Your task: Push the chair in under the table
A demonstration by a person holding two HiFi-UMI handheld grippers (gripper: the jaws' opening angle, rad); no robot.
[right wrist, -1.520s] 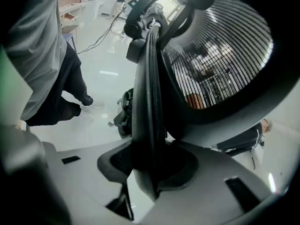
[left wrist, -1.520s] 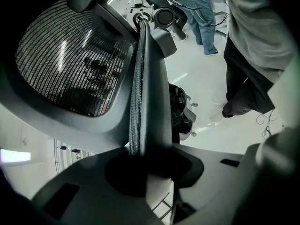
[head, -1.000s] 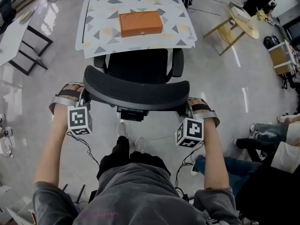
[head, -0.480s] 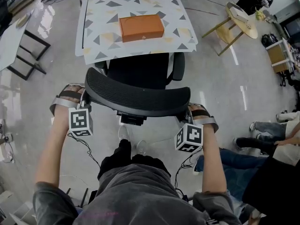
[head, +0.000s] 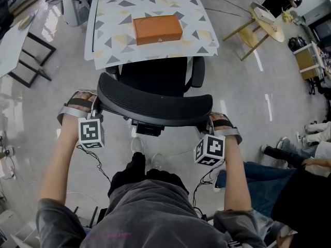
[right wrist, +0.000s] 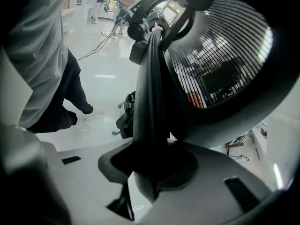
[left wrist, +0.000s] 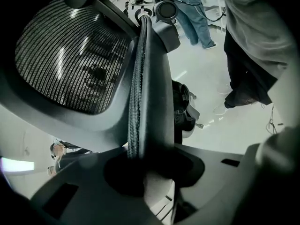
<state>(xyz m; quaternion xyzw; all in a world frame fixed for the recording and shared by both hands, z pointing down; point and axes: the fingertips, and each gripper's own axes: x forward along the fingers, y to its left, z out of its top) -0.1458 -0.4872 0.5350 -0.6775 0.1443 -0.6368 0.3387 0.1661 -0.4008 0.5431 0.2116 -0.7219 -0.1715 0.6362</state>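
Note:
A black mesh office chair stands in front of a white table with a triangle pattern, its seat partly under the table's near edge. My left gripper is shut on the left end of the backrest, whose rim runs between its jaws. Those jaws have just eased open slightly, with the rim still between them. My right gripper is shut on the right end, and the rim sits in its jaw notch. An orange box lies on the table.
A round wooden stool stands at the upper right. Seated people's legs are at the right. A black-framed table is at the left. My own feet are just behind the chair base.
The chair has rolled a little toward the table with both grippers still on the backrest. The legs at the right have shifted.

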